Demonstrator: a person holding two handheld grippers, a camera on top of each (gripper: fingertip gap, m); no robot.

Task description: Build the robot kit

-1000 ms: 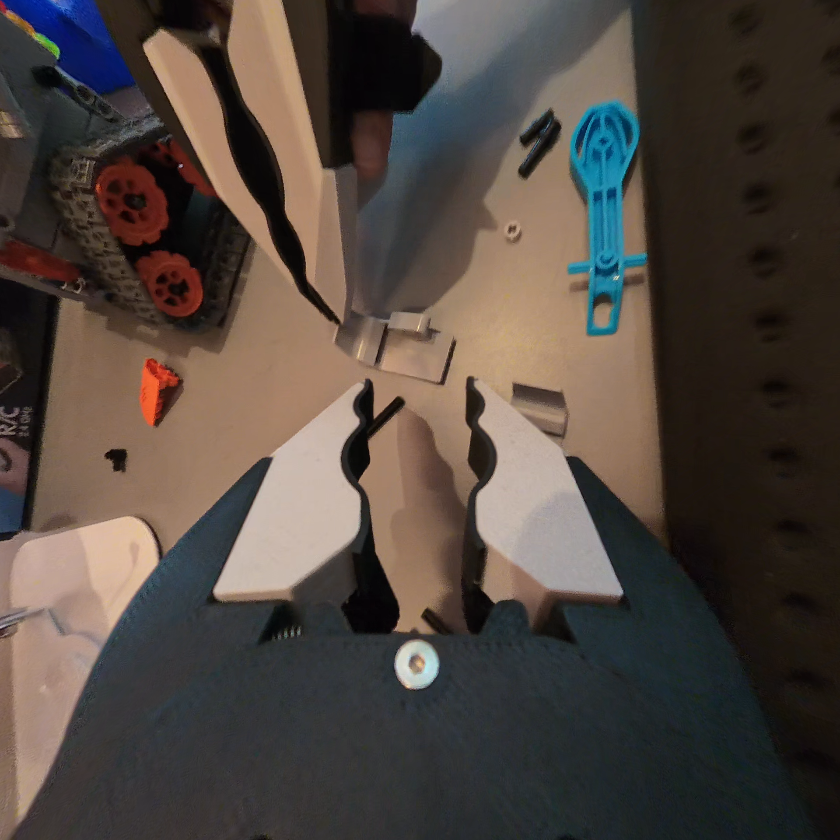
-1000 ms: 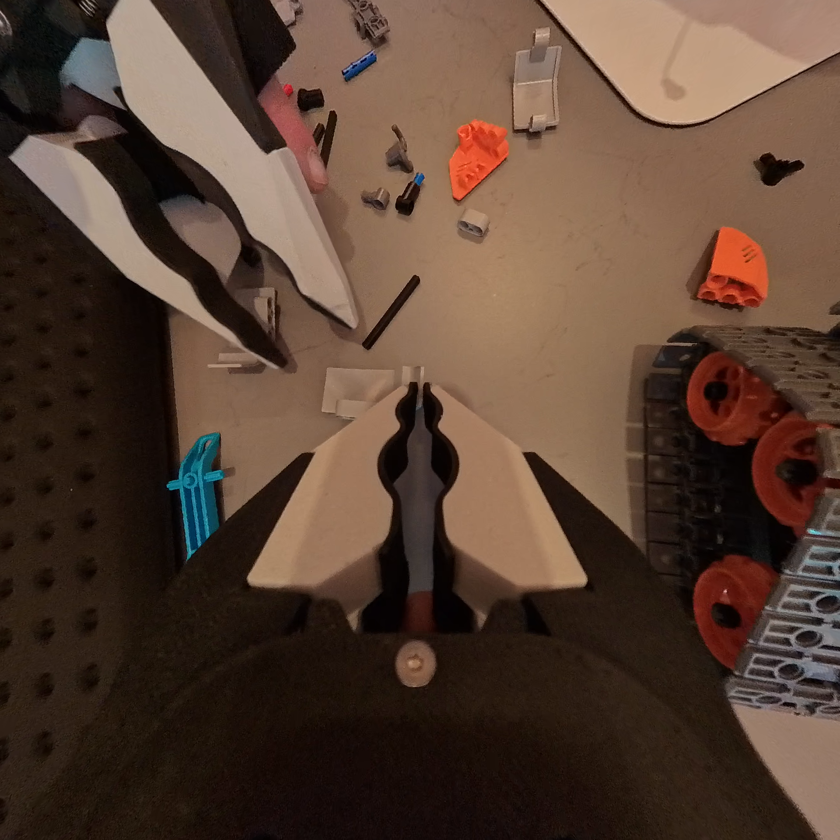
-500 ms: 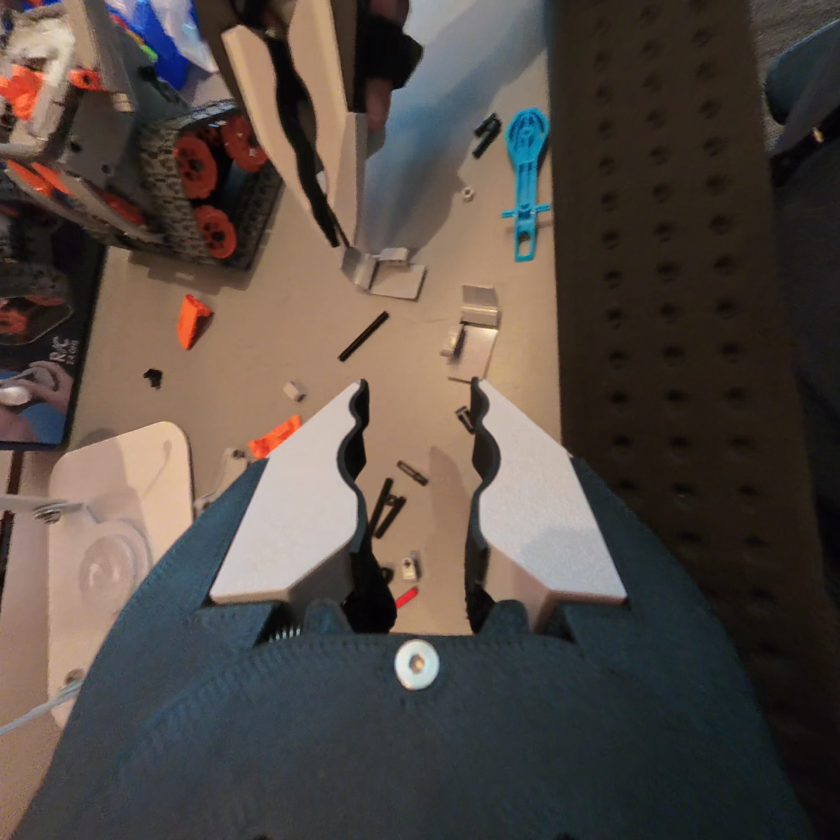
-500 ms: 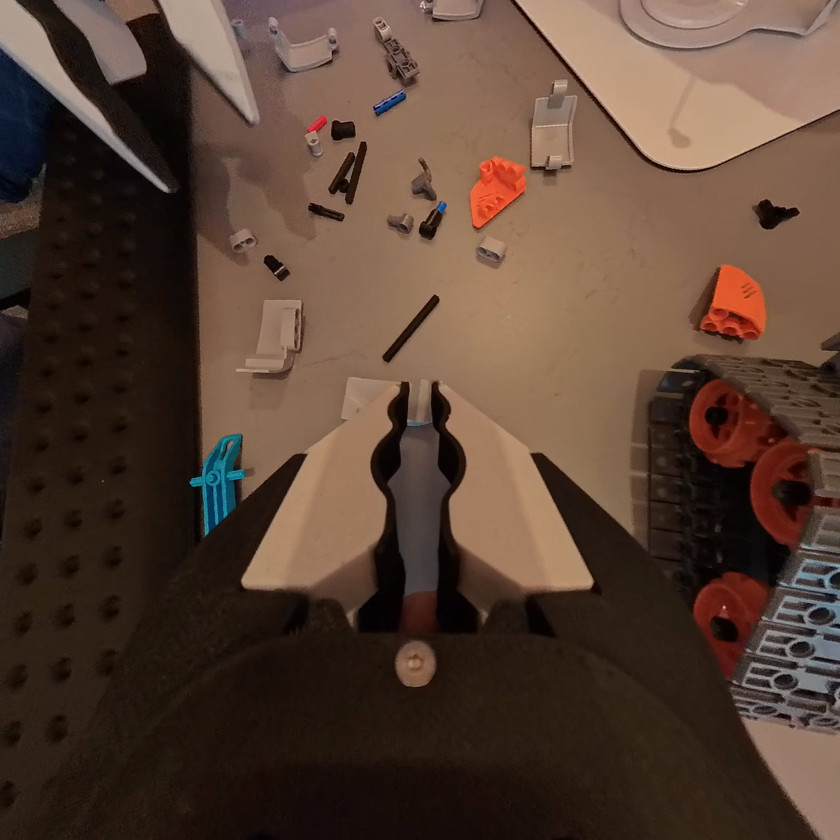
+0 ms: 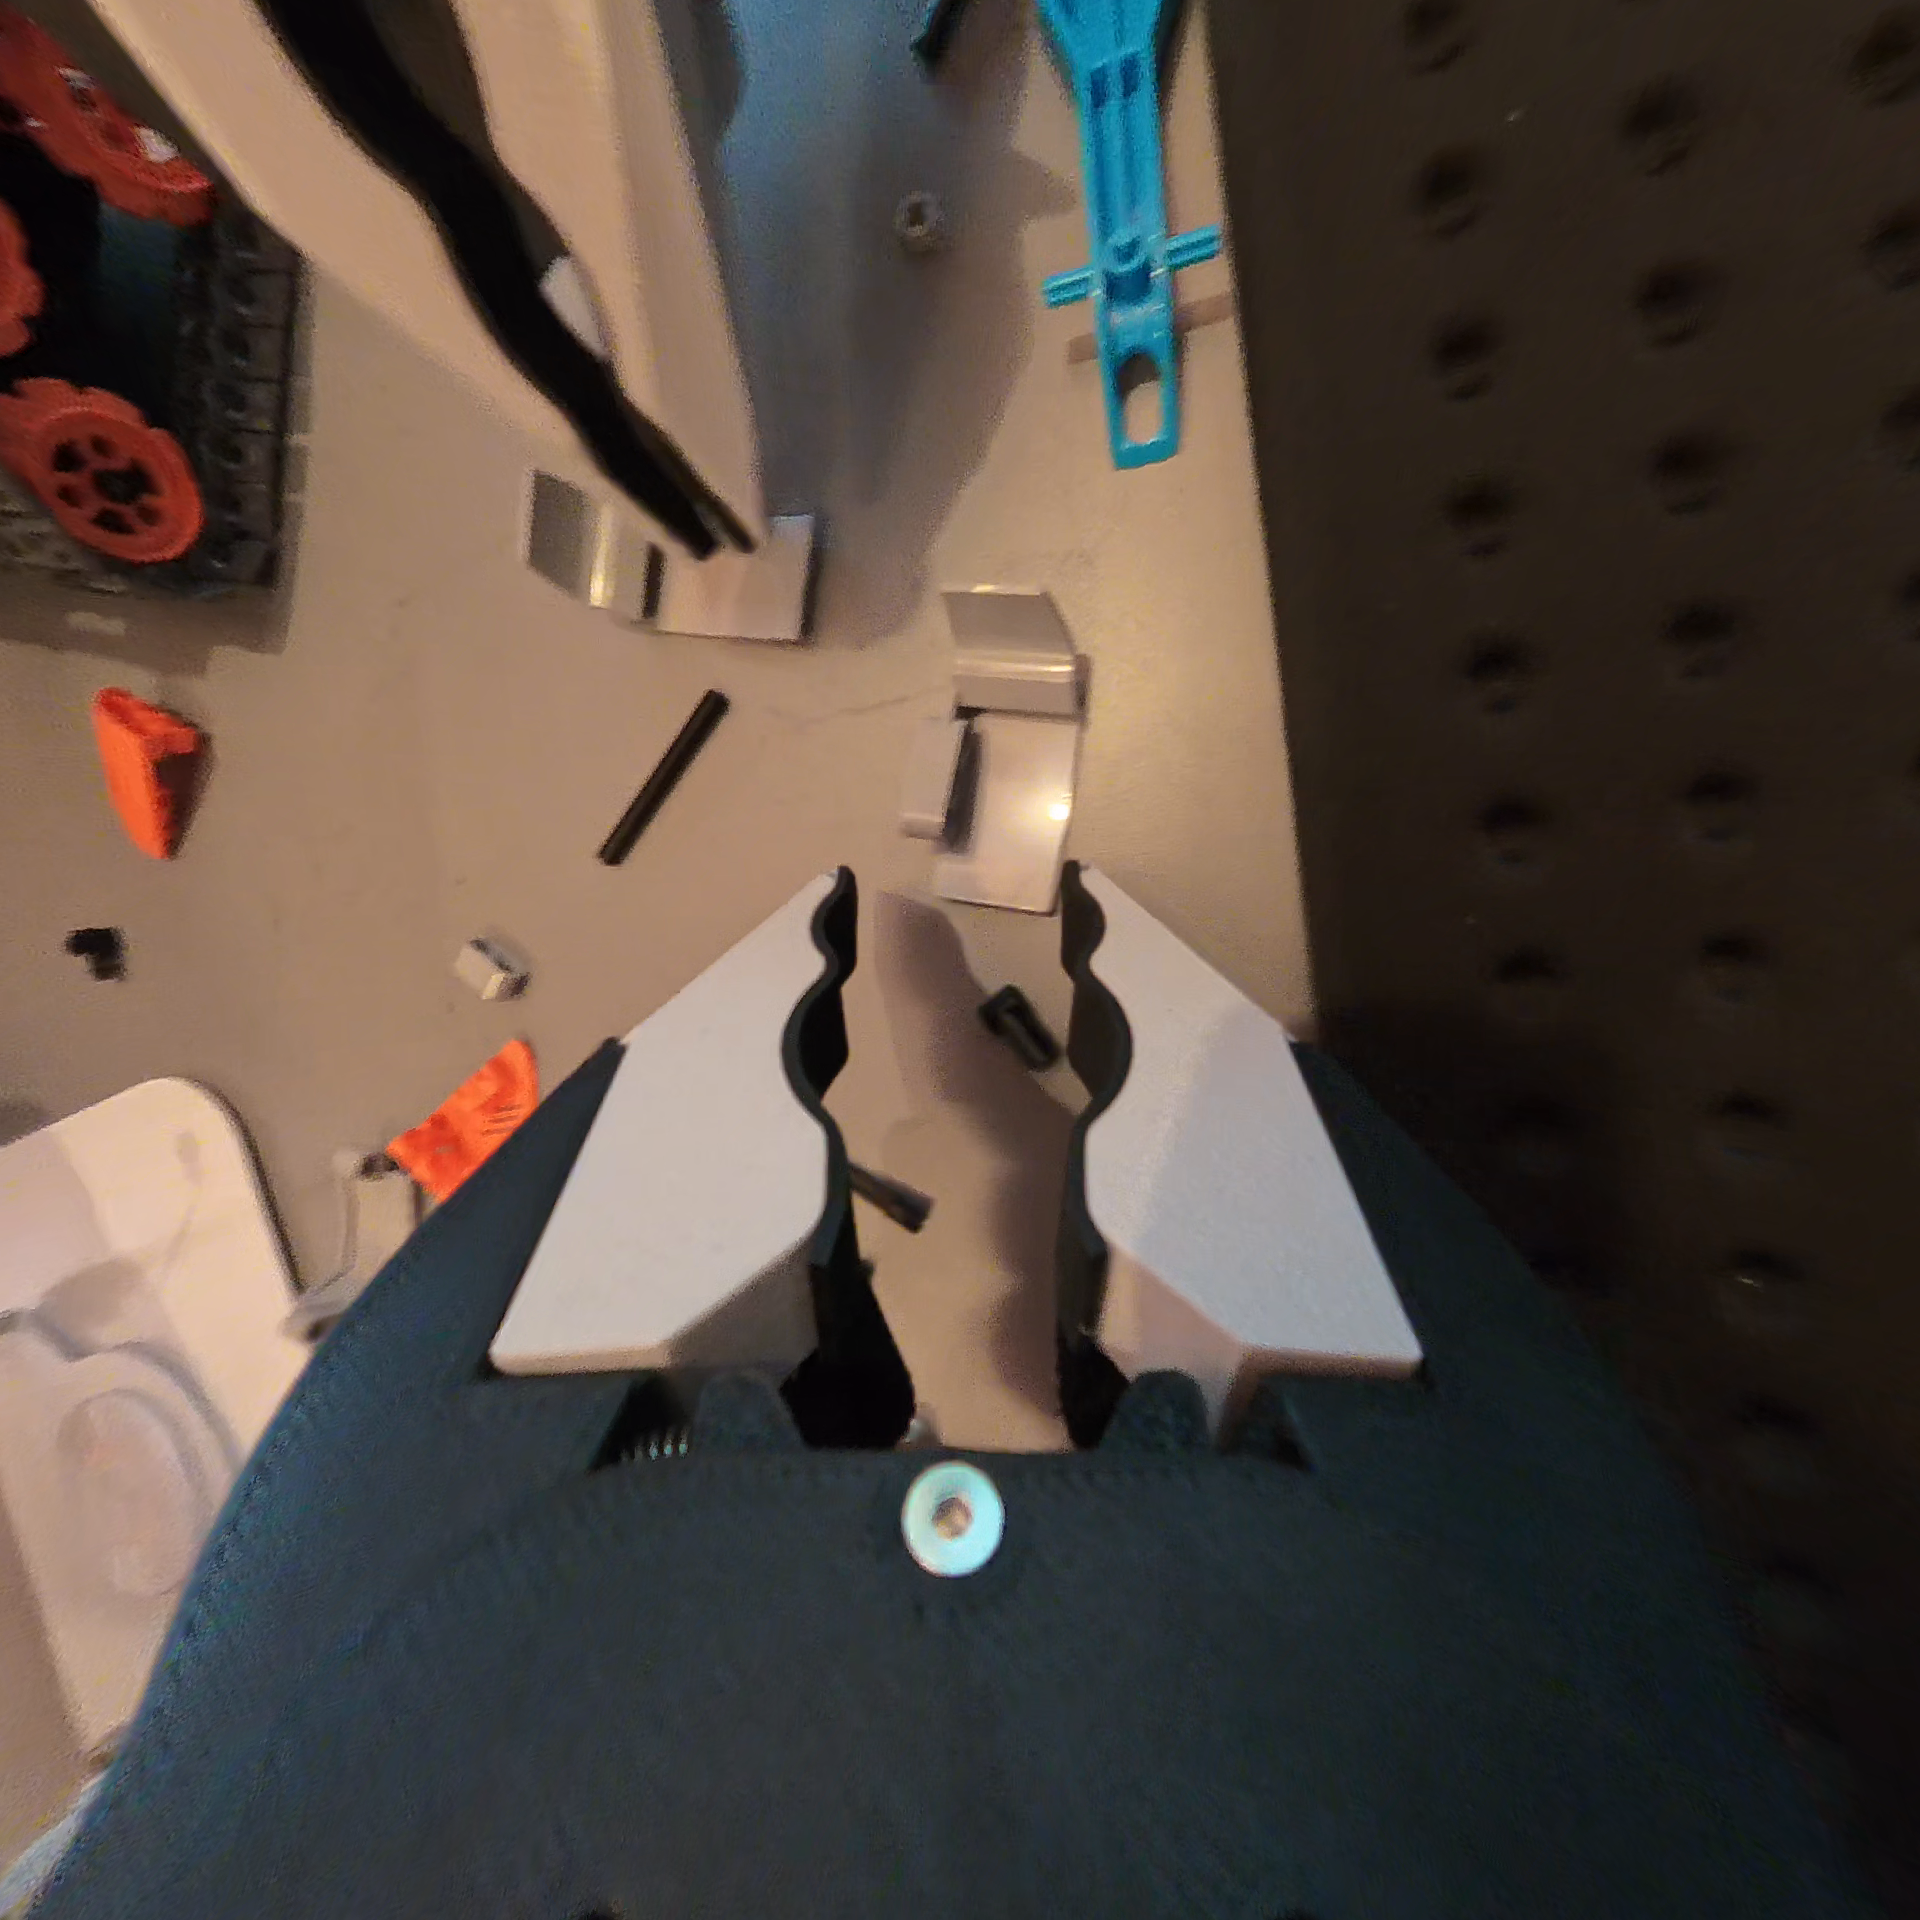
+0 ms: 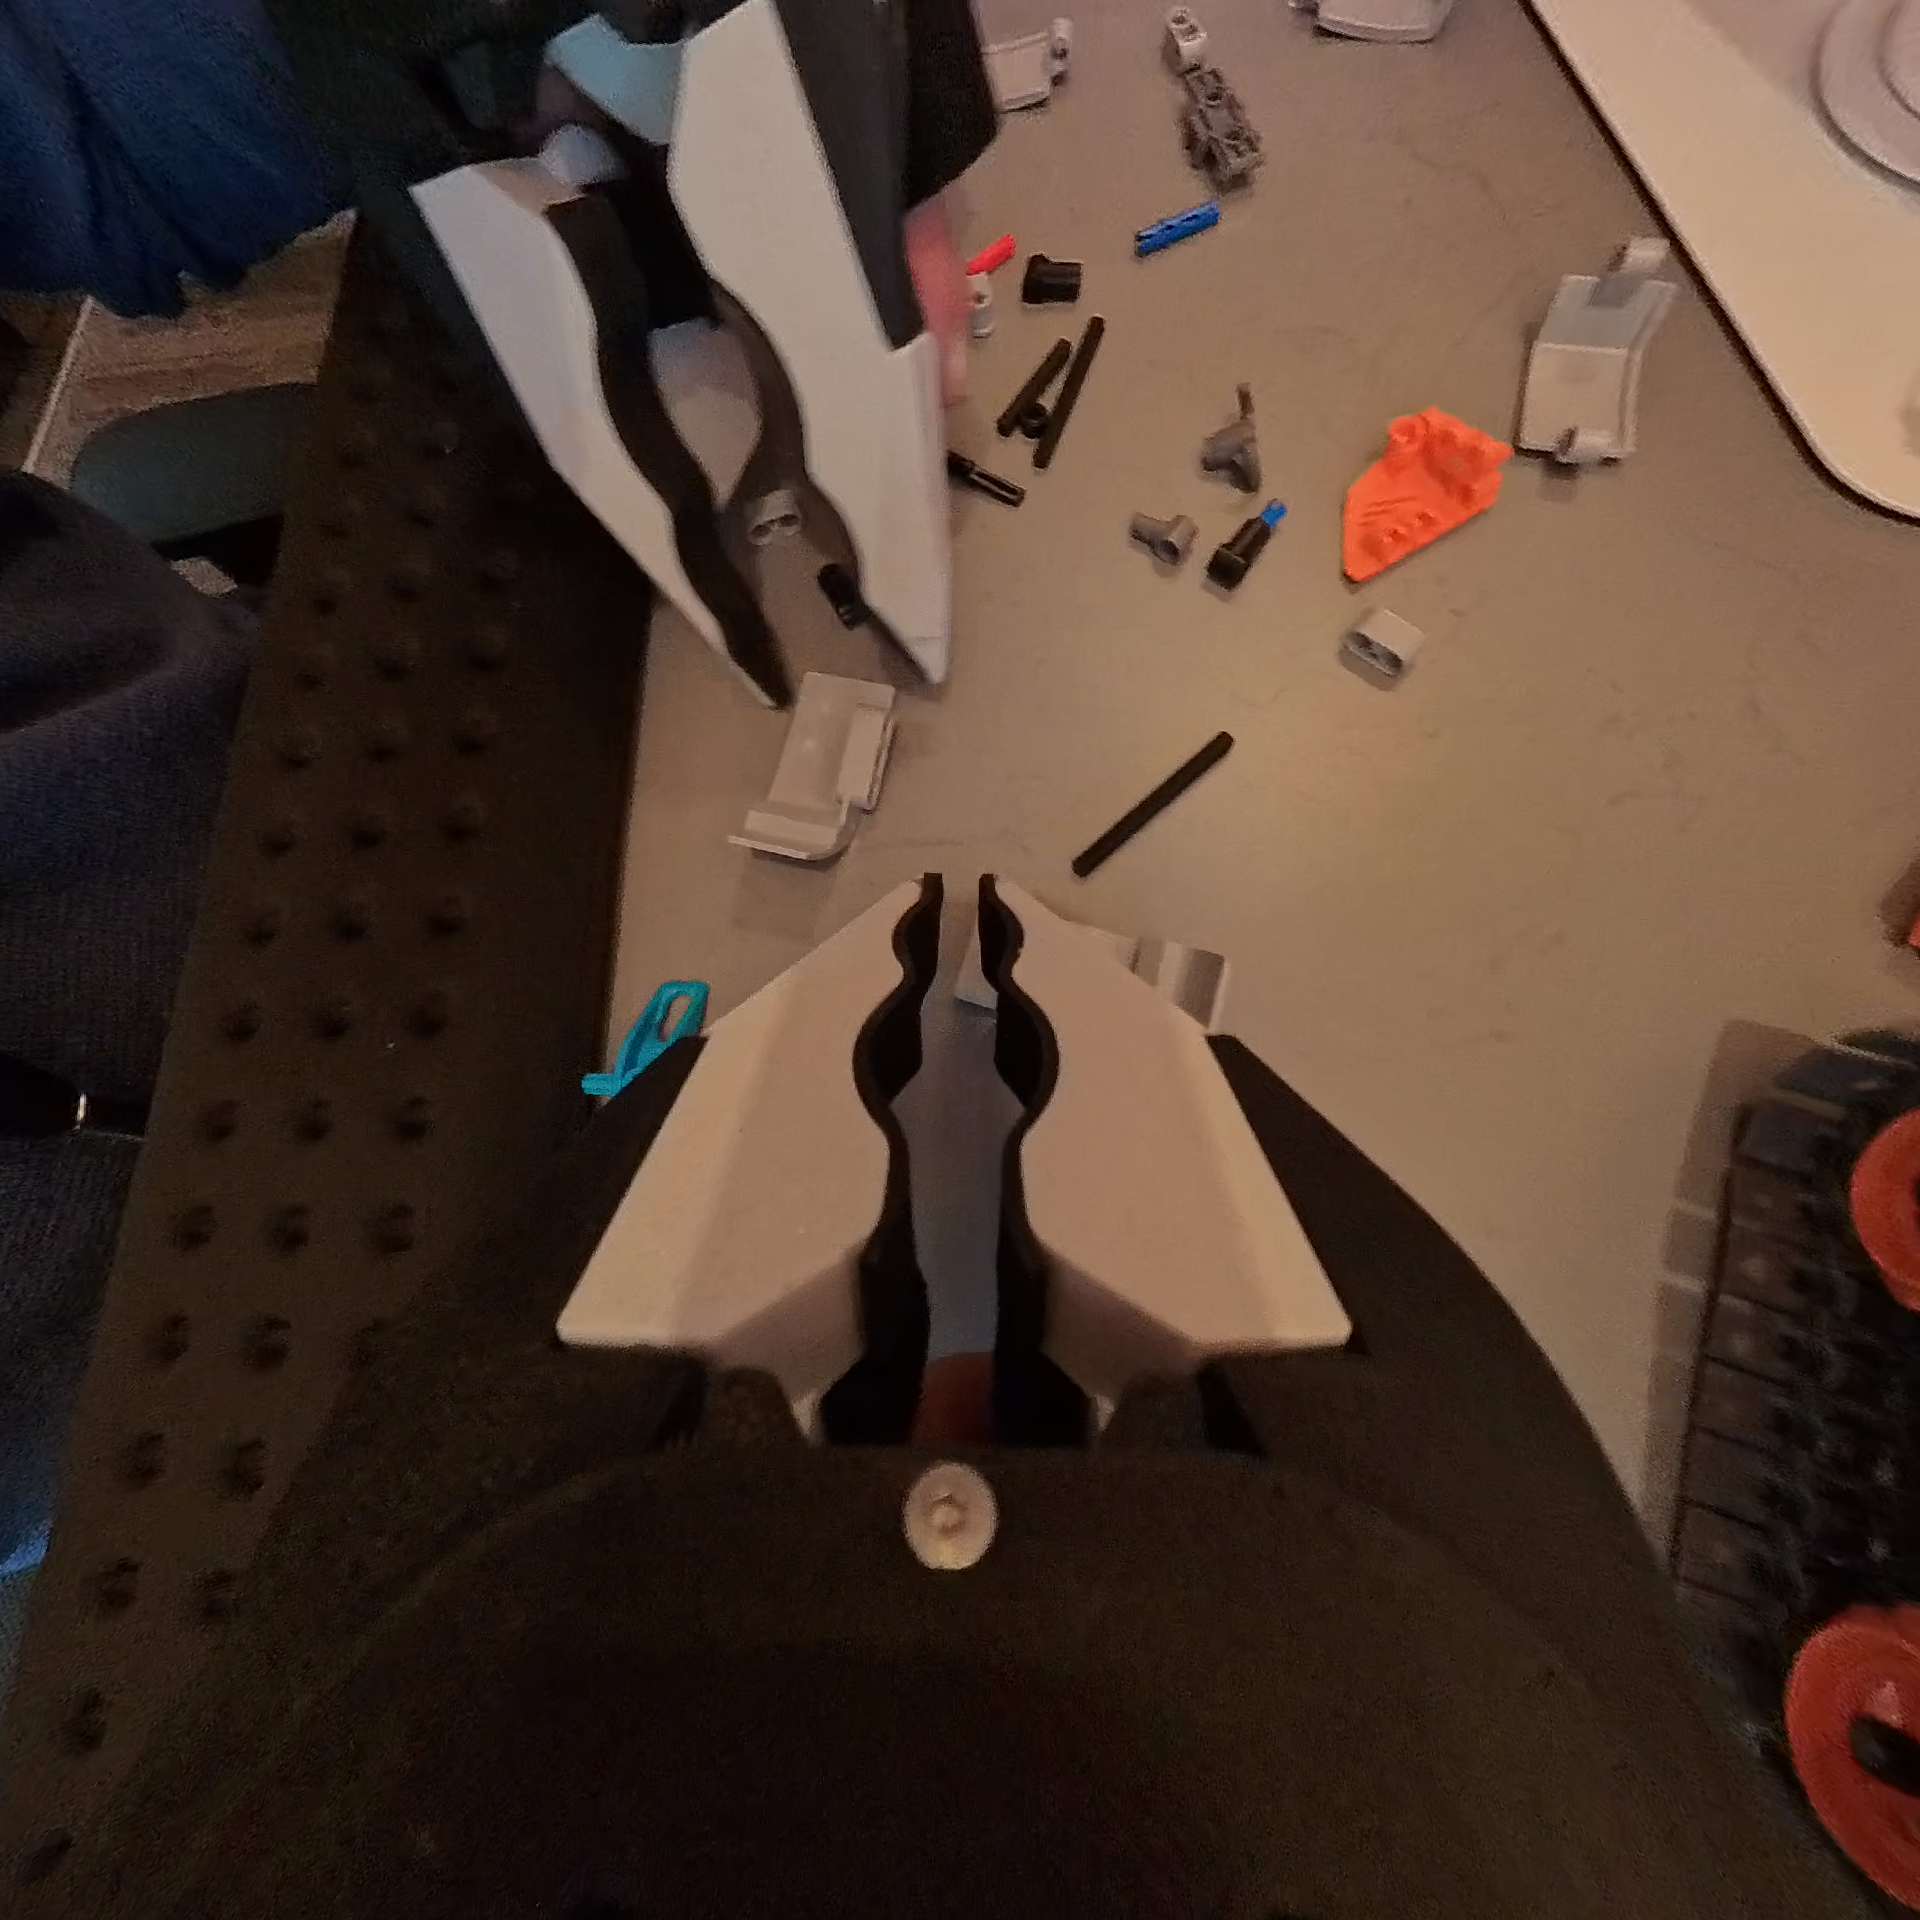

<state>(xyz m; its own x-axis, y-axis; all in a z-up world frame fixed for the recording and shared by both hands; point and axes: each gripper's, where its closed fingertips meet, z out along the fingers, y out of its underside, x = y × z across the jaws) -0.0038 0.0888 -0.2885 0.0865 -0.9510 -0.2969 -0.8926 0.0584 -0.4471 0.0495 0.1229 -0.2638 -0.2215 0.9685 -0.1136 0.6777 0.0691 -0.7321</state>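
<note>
My left gripper (image 5: 961,883) is open and empty, low over the grey table. Its tips are just short of a grey curved panel piece (image 5: 1003,769), which lies next to the black studded mat (image 5: 1558,727). A small black pin (image 5: 1018,1023) lies between its fingers. My right gripper (image 6: 958,883) is nearly closed, pinching the edge of a second grey panel piece (image 6: 1184,971) that rests on the table. In the left wrist view the right gripper (image 5: 717,540) stands on that panel (image 5: 582,540). In the right wrist view the left gripper (image 6: 852,681) hovers over the first panel (image 6: 826,769).
A black axle (image 6: 1153,805) lies between the two panels. A tracked vehicle with red wheels (image 6: 1849,1351), orange pieces (image 6: 1413,499), a blue tool (image 5: 1127,260), several small pins (image 6: 1049,390) and a white tray (image 5: 104,1299) lie around. The grippers' ends are close to 8 cm from one another. Left tips and right tips are each some 6 cm from the black axle (image 6: 1153,805). It turns up in the left wrist view (image 5: 670,744) as well.
My left gripper rose and drew back, then came down close to the grey panel by the mat, still open. My right gripper stayed pinched on its own panel.
</note>
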